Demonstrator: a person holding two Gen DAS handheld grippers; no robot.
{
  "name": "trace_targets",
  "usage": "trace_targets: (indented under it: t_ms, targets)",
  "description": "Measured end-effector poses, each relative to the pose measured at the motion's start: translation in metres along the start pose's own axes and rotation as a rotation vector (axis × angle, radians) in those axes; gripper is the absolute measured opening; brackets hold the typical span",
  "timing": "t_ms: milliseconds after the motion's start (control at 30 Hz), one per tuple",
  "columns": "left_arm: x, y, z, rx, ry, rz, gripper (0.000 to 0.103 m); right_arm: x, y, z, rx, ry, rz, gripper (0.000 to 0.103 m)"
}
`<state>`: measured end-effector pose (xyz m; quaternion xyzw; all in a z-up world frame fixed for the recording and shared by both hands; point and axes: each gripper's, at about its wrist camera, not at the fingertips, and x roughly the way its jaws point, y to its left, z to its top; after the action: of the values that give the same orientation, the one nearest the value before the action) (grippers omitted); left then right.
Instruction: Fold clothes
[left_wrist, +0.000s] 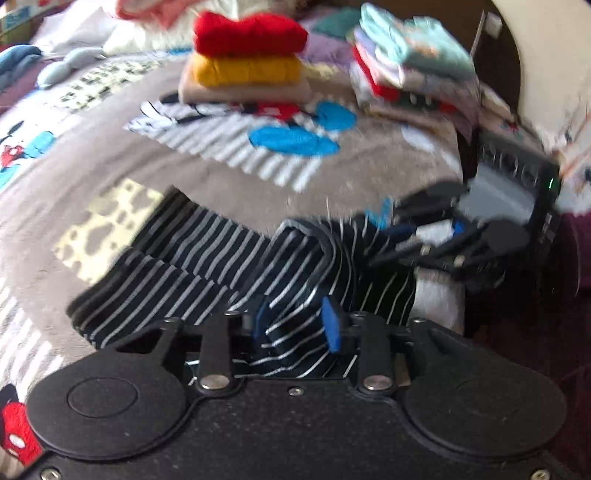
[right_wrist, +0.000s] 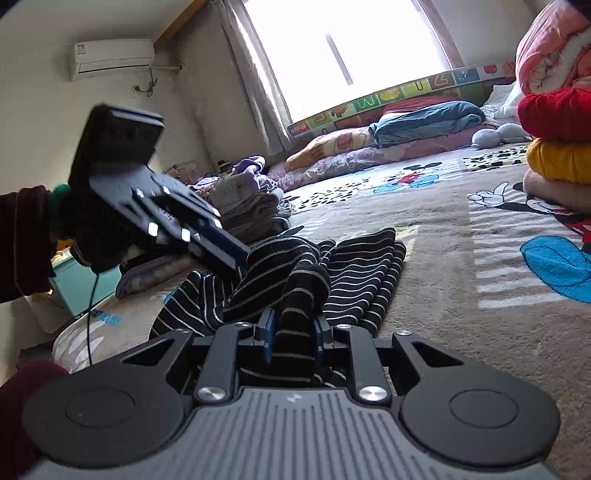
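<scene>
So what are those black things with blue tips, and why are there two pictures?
They are two grabbing tools, one in each of a person's hands, each carrying a camera, so each picture looks along one tool. The left gripper and the right gripper both pinch the same striped garment, which lies partly bunched on a cartoon blanket on a bed. Behind it sits a stack of folded sweaters, red on yellow on beige, and another folded pile.
</scene>
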<state>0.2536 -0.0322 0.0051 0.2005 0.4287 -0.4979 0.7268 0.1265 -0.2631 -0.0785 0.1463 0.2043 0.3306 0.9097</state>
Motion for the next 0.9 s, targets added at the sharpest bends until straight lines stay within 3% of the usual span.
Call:
trace_targets:
  t_ms: [67, 100, 133, 300, 400, 467, 500, 567, 700, 800, 900]
  targets:
    - [0.006, 0.002, 0.0, -0.006, 0.027, -0.049, 0.031, 0.0, -0.001, 0.0, 0.006, 0.003, 0.001, 0.021]
    - [0.009, 0.002, -0.001, -0.008, 0.044, -0.075, 0.025, 0.0, -0.002, -0.001, 0.009, 0.005, 0.001, 0.021]
    - [0.006, 0.003, -0.002, -0.003, 0.033, -0.072, 0.001, 0.001, -0.002, -0.001, 0.012, 0.007, 0.002, 0.02]
    - [-0.03, 0.009, -0.013, -0.09, -0.164, 0.096, 0.001, 0.003, -0.007, -0.001, 0.035, 0.015, -0.016, 0.019]
    - [-0.038, -0.011, -0.029, -0.114, -0.239, 0.24, 0.006, 0.002, -0.014, -0.002, 0.086, 0.012, -0.022, 0.019]
    - [-0.044, -0.024, -0.043, -0.148, -0.296, 0.33, 0.03, 0.003, -0.016, -0.003, 0.105, 0.014, -0.026, 0.019]
    - [-0.05, -0.028, -0.054, -0.189, -0.338, 0.366, 0.052, 0.003, -0.016, -0.003, 0.106, 0.012, -0.025, 0.019]
    - [-0.06, -0.034, -0.076, -0.28, -0.417, 0.407, 0.053, 0.003, -0.016, -0.003, 0.109, 0.008, -0.022, 0.019]
    - [-0.061, -0.034, -0.115, -0.521, -0.525, 0.361, 0.055, 0.002, -0.018, -0.005, 0.149, 0.0, -0.033, 0.02]
    - [-0.054, -0.029, -0.136, -0.683, -0.587, 0.328, 0.055, 0.003, -0.022, -0.005, 0.187, -0.014, -0.054, 0.03]
    - [-0.041, -0.021, -0.144, -0.766, -0.607, 0.311, 0.056, 0.007, -0.026, -0.003, 0.211, -0.028, -0.067, 0.041]
